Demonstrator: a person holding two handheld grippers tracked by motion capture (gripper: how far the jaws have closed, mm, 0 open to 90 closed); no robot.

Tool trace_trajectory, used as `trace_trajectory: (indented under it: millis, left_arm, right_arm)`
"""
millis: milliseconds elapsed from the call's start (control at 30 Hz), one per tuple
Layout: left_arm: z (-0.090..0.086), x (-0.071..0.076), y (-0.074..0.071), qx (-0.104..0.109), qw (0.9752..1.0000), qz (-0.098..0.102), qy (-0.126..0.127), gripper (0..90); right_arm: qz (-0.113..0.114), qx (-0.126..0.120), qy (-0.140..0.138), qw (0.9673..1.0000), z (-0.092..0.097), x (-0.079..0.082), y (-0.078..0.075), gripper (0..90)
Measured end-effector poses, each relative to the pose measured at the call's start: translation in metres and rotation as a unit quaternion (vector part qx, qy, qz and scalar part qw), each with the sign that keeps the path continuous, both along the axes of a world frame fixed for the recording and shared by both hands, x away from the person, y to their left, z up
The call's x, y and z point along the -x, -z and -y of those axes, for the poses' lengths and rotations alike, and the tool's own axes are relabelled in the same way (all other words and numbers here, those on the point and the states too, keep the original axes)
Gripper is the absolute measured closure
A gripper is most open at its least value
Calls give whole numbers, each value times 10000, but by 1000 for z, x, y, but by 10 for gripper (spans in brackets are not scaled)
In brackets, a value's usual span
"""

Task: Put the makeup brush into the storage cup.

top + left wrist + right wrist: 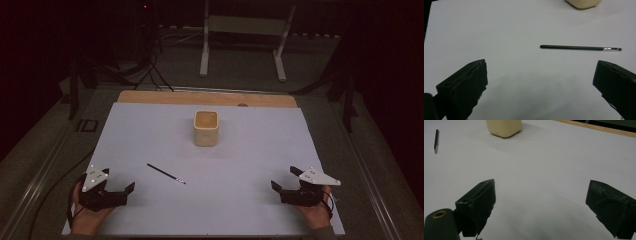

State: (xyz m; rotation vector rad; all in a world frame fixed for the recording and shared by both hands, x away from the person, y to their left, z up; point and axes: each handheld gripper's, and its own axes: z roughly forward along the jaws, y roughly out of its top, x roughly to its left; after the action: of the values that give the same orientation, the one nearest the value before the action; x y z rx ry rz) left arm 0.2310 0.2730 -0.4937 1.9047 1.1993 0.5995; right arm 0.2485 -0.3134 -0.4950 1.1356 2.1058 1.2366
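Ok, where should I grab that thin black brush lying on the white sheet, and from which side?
Grip the thin black brush mid-handle, coming straight down from above with the left tool, jaws across its length. It lies flat on the white sheet, so only its sides offer purchase; the left tool is nearer.

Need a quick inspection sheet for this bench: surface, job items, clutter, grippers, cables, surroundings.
Surface: white sheet over a wooden table edge; flat, unmarked.
Job's things: cream square-sided cup, upright, mid-sheet toward the far side; thin black brush with a metal ferrule lying flat, nearer the left gripper, apart from the cup.
Clutter: nothing seen.
Grippers: left gripper and right gripper both open, empty, low at the near corners.
Cables: dark cable trailing off the left side; more cables on the floor behind.
Surroundings: dim room; white stand legs beyond the table.
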Motion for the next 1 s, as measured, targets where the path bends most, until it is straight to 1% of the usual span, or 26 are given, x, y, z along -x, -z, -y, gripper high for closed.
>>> trace_trajectory:
  millis: [100, 133, 367, 533, 667, 733, 900, 1000]
  left_arm:
    - [0, 0, -1, -12, 10000, 17, 22, 5]
    - [0, 1, -1, 30, 10000, 42, 32, 5]
    - [1, 2, -2, 11, 10000, 75, 61, 5]
    - [3, 2, -3, 69, 9999, 92, 72, 5]
    - [4, 3, -4, 53, 9999, 111, 121, 5]
    - [5, 3, -5, 85, 9998, 130, 132, 5]
    - [4, -1, -6, 122, 9998, 117, 51, 5]
    - [3, -4, -10, 140, 9998, 167, 32, 5]
  right_arm:
    - [16, -11, -27, 10000, 0, 0, 0, 90]
    - [27, 1, -37, 10000, -1, 0, -1, 90]
    - [50, -12, -70, 10000, -2, 1, -1, 90]
    - [68, -28, -127, 9999, -3, 1, -2, 90]
    - [96, -46, -167, 9998, -5, 1, -3, 90]
    - [99, -60, -167, 9998, -5, 1, -3, 90]
    - [93, -106, -160, 9998, -4, 0, -3, 90]
    - [89, -114, -167, 9998, -4, 0, -2, 91]
